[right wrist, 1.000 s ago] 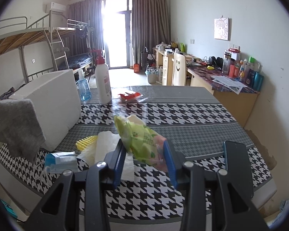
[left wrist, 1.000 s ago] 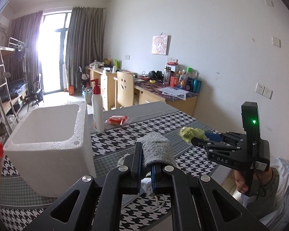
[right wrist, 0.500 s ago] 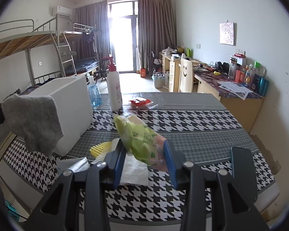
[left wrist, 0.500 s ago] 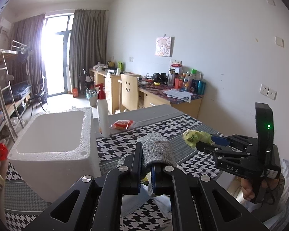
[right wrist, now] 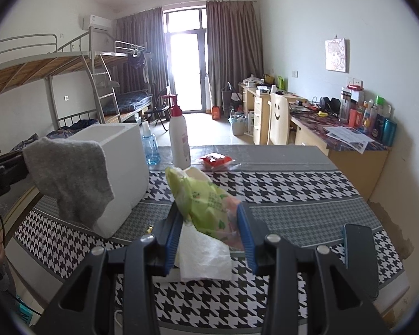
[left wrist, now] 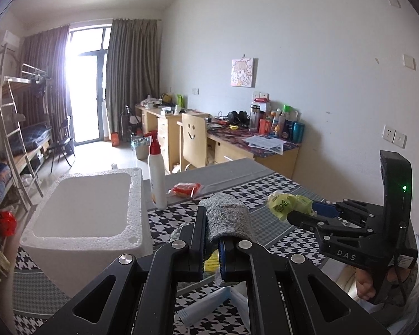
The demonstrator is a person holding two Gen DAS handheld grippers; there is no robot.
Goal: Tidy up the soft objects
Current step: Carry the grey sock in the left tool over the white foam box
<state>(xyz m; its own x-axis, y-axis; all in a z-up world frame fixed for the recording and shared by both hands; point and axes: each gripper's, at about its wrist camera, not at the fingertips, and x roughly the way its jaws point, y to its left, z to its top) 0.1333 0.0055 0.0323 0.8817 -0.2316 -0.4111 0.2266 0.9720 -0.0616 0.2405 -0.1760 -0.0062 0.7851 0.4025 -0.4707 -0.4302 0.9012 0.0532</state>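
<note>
My left gripper is shut on a grey sock and holds it in the air beside the white foam box. The sock also shows hanging at the left of the right wrist view. My right gripper is shut on a green tissue pack and holds it above the houndstooth table. The right gripper with the pack shows at the right of the left wrist view. A white tissue lies on the table under the pack.
A white spray bottle, a blue bottle and a red packet stand behind the box. A phone lies near the table's right front corner. A yellow item and a blue-white pack lie under my left gripper.
Both grippers have risen, each with its object still held. The sock has moved nearer to the foam box and higher against it.
</note>
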